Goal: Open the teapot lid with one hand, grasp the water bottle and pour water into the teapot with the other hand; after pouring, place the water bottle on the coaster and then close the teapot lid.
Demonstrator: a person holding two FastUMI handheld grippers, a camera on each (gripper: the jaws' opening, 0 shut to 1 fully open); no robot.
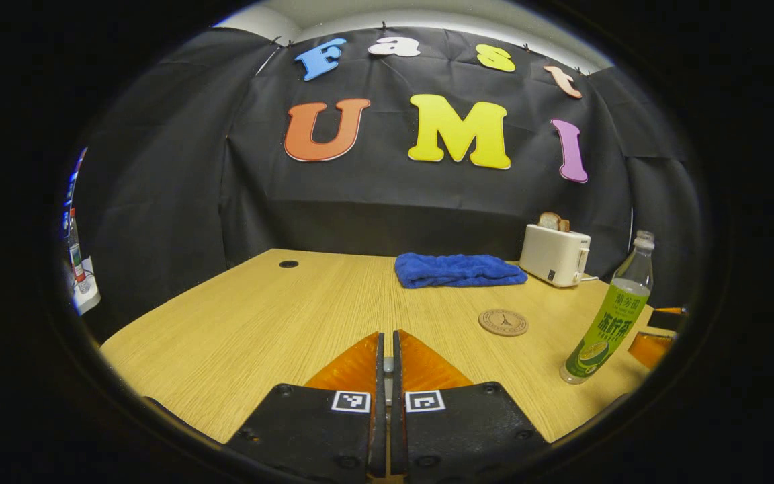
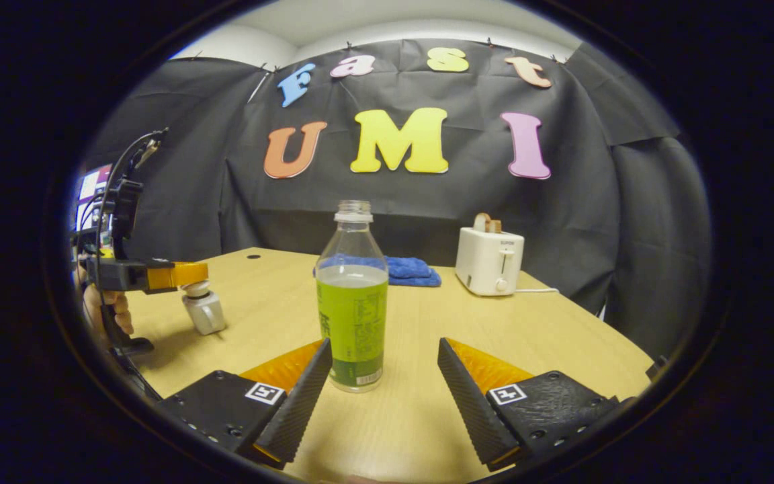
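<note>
Your right gripper (image 2: pixel 383 373) stands with its fingers wide apart, and the water bottle (image 2: pixel 352 296) rises upright straight ahead, just beyond the tips and a little toward the left finger, touching neither. Its long axis is vertical, so push forward level to bracket it. Your left gripper (image 2: pixel 182 274), fingers together, appears clamped on the teapot lid (image 2: pixel 201 306), well off to the left. The coaster (image 1: pixel 503 322) lies on the table (image 1: pixel 252 323) near the bottle.
</note>
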